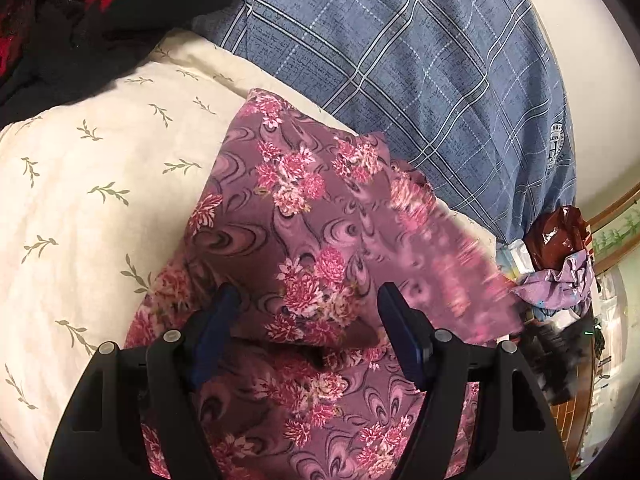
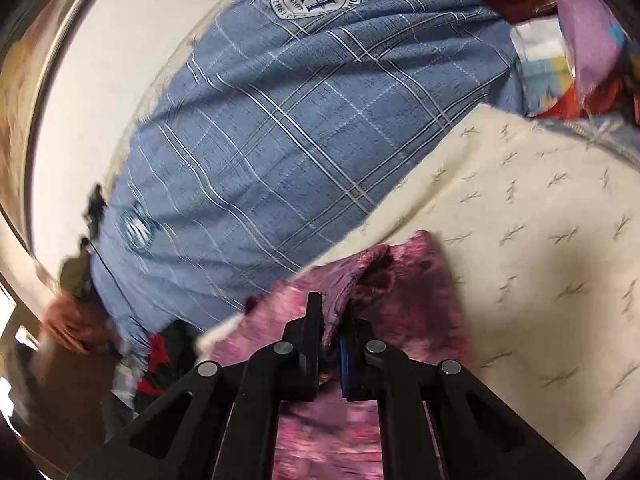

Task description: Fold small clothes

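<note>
A mauve garment with pink flowers [image 1: 304, 216] lies on a cream leaf-print quilt [image 1: 80, 208]. My left gripper [image 1: 308, 296] is open just above the garment, its blue-padded fingers [image 1: 218, 320] spread either side of a fold. The garment's right part is blurred in the left wrist view. In the right wrist view my right gripper [image 2: 332, 312] is shut on an edge of the same flowered garment [image 2: 412, 280], which bunches up between the jaws and hangs blurred below them over the quilt [image 2: 540, 260].
A blue plaid duvet [image 1: 400, 60] fills the back, also in the right wrist view [image 2: 260, 140]. A black and red clothes heap [image 1: 80, 12] lies at far left. A brown bag [image 1: 560, 236] and lilac cloth [image 1: 560, 280] sit at the right edge.
</note>
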`<state>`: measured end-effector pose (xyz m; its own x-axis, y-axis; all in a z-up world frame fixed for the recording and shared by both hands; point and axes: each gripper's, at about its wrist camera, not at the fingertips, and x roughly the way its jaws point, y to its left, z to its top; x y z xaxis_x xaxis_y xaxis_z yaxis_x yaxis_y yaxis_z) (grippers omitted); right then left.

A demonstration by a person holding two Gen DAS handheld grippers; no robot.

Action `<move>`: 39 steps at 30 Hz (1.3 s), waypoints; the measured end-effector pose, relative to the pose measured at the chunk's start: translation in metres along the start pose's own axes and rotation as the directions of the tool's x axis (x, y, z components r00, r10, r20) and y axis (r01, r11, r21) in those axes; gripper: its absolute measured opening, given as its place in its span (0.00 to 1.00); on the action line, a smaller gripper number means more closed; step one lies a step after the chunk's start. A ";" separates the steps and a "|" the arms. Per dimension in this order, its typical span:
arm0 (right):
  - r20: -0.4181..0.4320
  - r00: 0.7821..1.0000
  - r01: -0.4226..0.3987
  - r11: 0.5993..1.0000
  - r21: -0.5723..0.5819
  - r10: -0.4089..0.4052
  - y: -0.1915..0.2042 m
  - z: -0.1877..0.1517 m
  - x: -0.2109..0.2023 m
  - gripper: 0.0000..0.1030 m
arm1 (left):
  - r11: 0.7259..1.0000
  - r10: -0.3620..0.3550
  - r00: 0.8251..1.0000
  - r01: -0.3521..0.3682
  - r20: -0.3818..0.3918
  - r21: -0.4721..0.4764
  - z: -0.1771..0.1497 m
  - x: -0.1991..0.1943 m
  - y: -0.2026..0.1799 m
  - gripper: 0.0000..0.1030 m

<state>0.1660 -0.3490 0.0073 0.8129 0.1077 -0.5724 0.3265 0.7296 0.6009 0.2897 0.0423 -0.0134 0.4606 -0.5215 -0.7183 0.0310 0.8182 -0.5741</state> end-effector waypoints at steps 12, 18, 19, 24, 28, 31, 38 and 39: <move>-0.007 0.994 0.110 0.985 0.134 -0.110 -0.033 -0.010 -0.010 0.23 | 0.998 -0.059 0.998 0.059 -0.001 -0.029 0.003 -0.003 0.008 0.69; -0.012 1.000 -0.021 1.000 0.015 0.021 0.006 -0.035 -0.027 0.26 | 0.995 -0.081 0.997 0.081 -0.007 -0.062 0.005 -0.003 0.013 0.69; -0.052 0.998 -0.043 0.999 -0.019 0.042 0.017 -0.043 -0.021 0.28 | 0.995 -0.083 0.996 0.083 -0.007 -0.063 0.005 -0.004 0.013 0.69; -0.324 0.932 -0.229 0.956 -0.184 0.161 0.099 -0.101 0.037 0.29 | 0.993 -0.098 0.995 0.097 -0.010 -0.063 0.006 -0.009 0.013 0.69; -0.409 0.883 -0.292 0.952 -0.089 0.233 0.130 -0.130 0.079 0.29 | 0.992 -0.106 0.994 0.105 -0.011 -0.063 0.009 -0.013 0.014 0.69; -0.421 0.876 -0.275 0.961 -0.034 0.236 0.136 -0.140 0.103 0.29 | 0.989 -0.127 0.992 0.126 -0.014 -0.080 0.010 -0.015 0.017 0.69; -0.340 0.910 -0.235 0.971 0.044 0.236 0.147 -0.146 0.127 0.27 | 0.981 -0.166 0.986 0.165 -0.009 -0.099 0.011 -0.019 0.020 0.69; -0.328 0.915 -0.233 0.971 0.049 0.236 0.149 -0.147 0.129 0.26 | 0.981 -0.167 0.986 0.166 -0.007 -0.097 0.011 -0.019 0.019 0.69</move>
<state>0.2487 -0.1276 -0.0589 0.6623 0.4921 -0.5650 0.1517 0.6505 0.7443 0.2915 0.0706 -0.0058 0.4423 -0.6527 -0.6151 0.0208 0.6931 -0.7205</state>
